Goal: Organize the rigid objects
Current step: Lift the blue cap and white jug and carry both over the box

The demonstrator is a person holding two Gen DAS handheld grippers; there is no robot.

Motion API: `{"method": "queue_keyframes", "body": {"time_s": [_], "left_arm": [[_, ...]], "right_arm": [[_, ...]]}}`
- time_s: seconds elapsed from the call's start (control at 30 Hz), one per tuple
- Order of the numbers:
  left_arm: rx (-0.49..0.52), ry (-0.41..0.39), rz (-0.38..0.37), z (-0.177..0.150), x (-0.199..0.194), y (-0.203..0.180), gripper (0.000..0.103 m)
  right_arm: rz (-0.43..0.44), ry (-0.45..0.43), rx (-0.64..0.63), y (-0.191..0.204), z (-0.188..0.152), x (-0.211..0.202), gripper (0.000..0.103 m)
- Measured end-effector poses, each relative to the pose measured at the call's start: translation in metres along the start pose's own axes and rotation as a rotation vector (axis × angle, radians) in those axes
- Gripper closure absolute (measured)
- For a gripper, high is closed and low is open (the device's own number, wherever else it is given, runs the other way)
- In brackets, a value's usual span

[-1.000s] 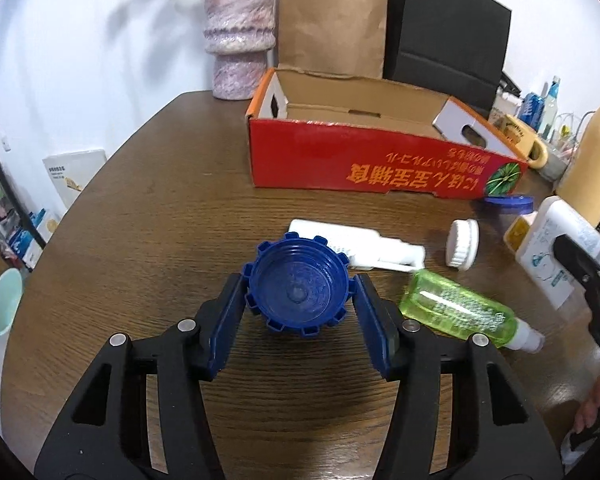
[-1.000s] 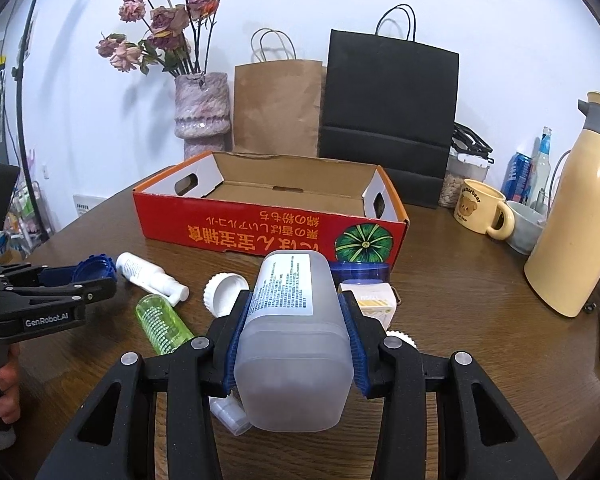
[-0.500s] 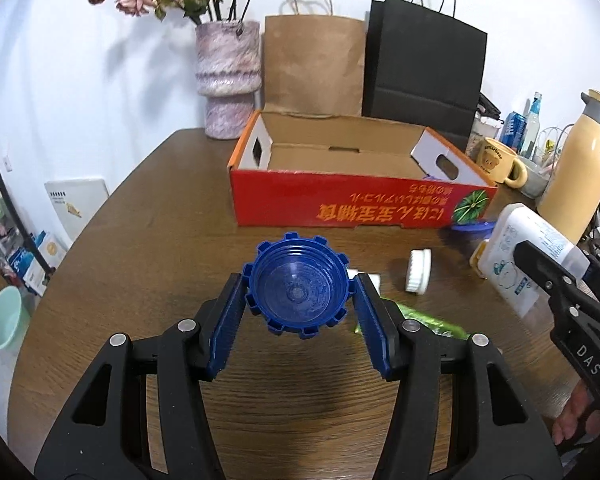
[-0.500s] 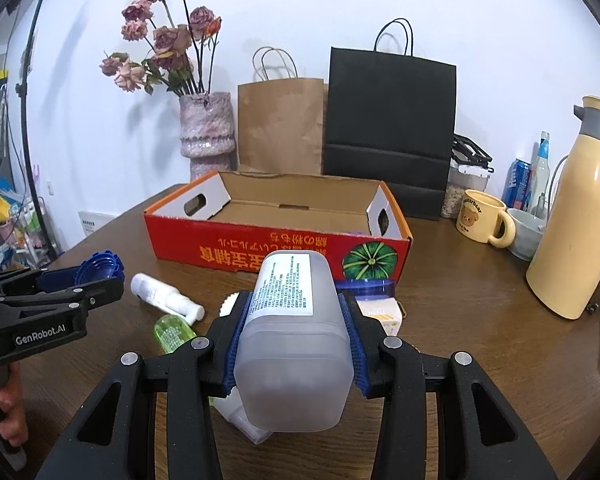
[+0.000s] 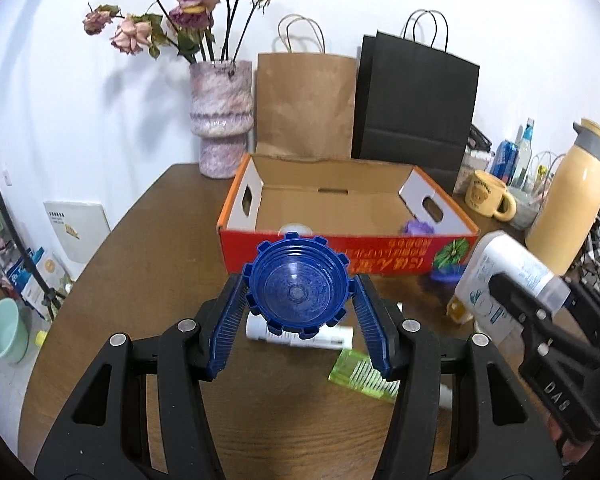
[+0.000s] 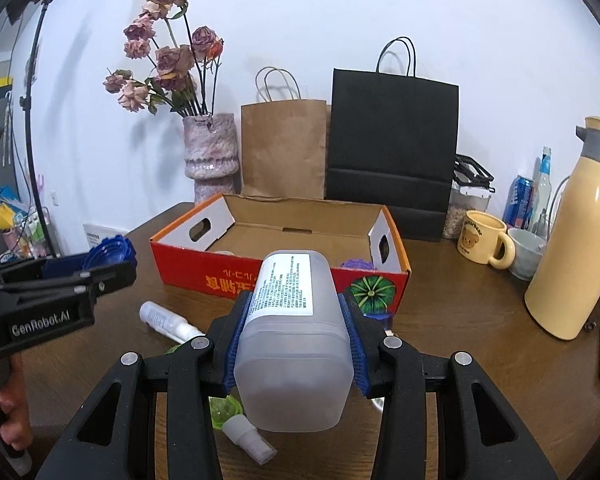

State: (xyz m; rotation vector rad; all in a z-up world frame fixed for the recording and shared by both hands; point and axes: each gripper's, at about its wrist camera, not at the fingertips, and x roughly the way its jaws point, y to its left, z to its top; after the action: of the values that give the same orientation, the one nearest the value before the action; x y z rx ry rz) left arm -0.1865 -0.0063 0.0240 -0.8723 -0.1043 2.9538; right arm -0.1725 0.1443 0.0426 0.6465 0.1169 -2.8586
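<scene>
My left gripper (image 5: 298,304) is shut on a blue ribbed cap (image 5: 298,286), held above the table in front of the red cardboard box (image 5: 348,256). My right gripper (image 6: 294,332) is shut on a white translucent bottle (image 6: 294,340), also lifted, in front of the box (image 6: 260,280). The bottle also shows in the left wrist view (image 5: 508,276). On the table lie a white tube (image 6: 168,322) and a green bottle (image 5: 360,372). A purple item (image 5: 418,227) and a white item (image 5: 294,228) lie inside the box.
A vase of dried roses (image 5: 222,136), a brown bag (image 5: 306,104) and a black bag (image 5: 414,100) stand behind the box. A yellow thermos (image 6: 576,240), a yellow mug (image 6: 482,238), a bowl and cans stand at the right.
Both grippers have risen with their loads and tilted up, so the box interior now shows. The loose items on the table have dropped lower in view.
</scene>
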Motion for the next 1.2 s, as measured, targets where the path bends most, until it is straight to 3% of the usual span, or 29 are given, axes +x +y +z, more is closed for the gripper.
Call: {"method": "queue_keyframes", "body": {"time_s": [0.5,1.2], "left_arm": [[-0.048,-0.045,-0.009,0.032,0.015,-0.008,0.052],[-0.083,-0.057,0.008,0.070,0.071,-0.012,0.052]], "right_arm": [[0.005,-0.035,0.020,-0.008,0.031,0.020,0.056],[0.027,-0.022,0.068,-0.024,0.063,0.083,0.056]]}}
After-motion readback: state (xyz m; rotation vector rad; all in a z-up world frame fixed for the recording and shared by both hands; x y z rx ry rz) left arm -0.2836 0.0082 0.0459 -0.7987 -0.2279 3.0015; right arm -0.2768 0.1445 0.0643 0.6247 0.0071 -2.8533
